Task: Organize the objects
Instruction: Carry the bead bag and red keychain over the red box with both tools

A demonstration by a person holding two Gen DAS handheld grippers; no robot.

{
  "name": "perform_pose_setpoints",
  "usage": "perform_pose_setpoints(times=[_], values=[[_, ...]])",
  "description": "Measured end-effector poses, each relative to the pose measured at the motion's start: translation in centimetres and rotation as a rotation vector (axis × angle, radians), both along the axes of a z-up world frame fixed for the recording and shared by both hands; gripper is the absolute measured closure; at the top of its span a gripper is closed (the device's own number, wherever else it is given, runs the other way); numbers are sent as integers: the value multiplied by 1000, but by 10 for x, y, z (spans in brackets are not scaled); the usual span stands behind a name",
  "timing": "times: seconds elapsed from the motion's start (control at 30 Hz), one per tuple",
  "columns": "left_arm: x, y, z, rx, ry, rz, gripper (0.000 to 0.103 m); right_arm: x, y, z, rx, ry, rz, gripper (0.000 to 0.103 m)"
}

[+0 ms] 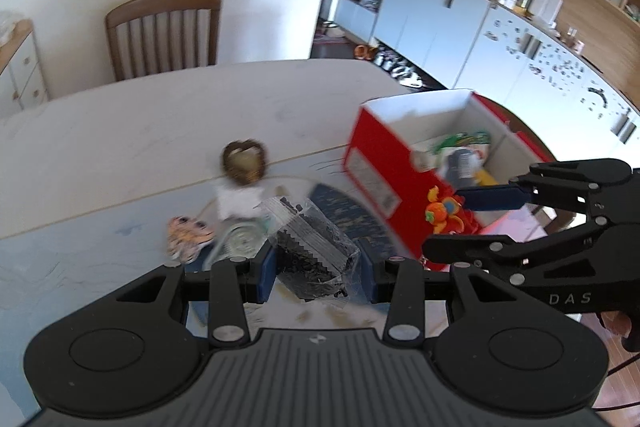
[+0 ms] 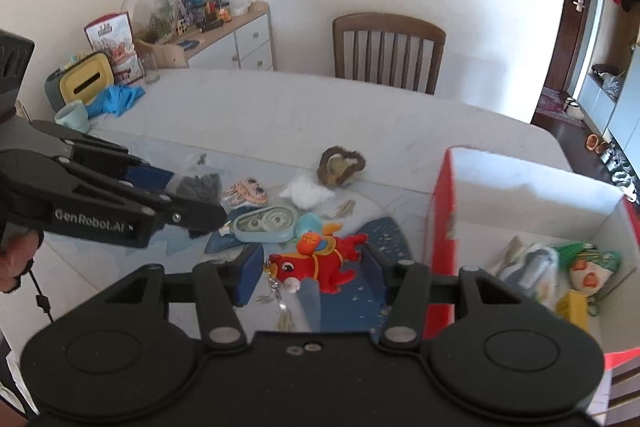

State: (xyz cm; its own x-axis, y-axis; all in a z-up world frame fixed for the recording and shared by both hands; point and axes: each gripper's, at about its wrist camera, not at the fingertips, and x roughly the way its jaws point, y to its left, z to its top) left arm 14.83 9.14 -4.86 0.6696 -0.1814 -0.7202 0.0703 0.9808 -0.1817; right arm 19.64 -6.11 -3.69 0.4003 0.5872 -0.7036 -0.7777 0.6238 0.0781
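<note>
Clamped between the blue pads of the left gripper (image 1: 316, 267): clear plastic bag (image 1: 312, 251) of small black parts, held clear of the table (image 1: 160, 115), left of the red box (image 1: 384, 179). Jaws narrow, pressing the bag on both sides.

Clamped between the pads of the right gripper (image 2: 310, 273): red toy horse (image 2: 320, 263) with orange and blue trim and a small metal charm hanging below its muzzle. Held above the table, just left of the red box's near corner. Jaws at a medium gap, closed on the toy's body.

Red box: open top, white inside, at the table's right end. Inside: yellow item (image 2: 574, 307), green-tufted toy (image 2: 588, 263), grey-and-white soft item (image 2: 532, 267).

Left of the box, on a dark blue speckled cloth (image 2: 384, 239) and pale blue mat: light blue maze tray (image 2: 266, 223), striped pink toy (image 2: 246, 193), white fluffy piece (image 2: 306, 195), brown furry item (image 2: 340, 167). Details blurred.

Farther left of the box, at the table's far corner: mint cup (image 2: 74, 115), blue cloth (image 2: 116, 99), yellow-topped container (image 2: 86, 81).

Beyond the table: wooden chair (image 2: 388, 51) against the white wall.
</note>
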Motion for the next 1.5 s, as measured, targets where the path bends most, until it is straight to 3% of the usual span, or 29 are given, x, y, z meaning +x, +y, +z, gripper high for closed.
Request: perform_pose_setpoints(times=[0.37, 0.8, 1.17, 1.5], values=[[17, -66, 37, 10, -47, -91, 63, 24, -54, 35, 29, -49, -56, 51], [66, -131, 41, 25, -46, -102, 62, 71, -125, 40, 15, -79, -131, 51], [122, -182, 30, 62, -23, -75, 62, 114, -169, 18, -28, -79, -163, 51], [188, -215, 9, 129, 43, -59, 62, 140, -172, -23, -83, -54, -140, 51]])
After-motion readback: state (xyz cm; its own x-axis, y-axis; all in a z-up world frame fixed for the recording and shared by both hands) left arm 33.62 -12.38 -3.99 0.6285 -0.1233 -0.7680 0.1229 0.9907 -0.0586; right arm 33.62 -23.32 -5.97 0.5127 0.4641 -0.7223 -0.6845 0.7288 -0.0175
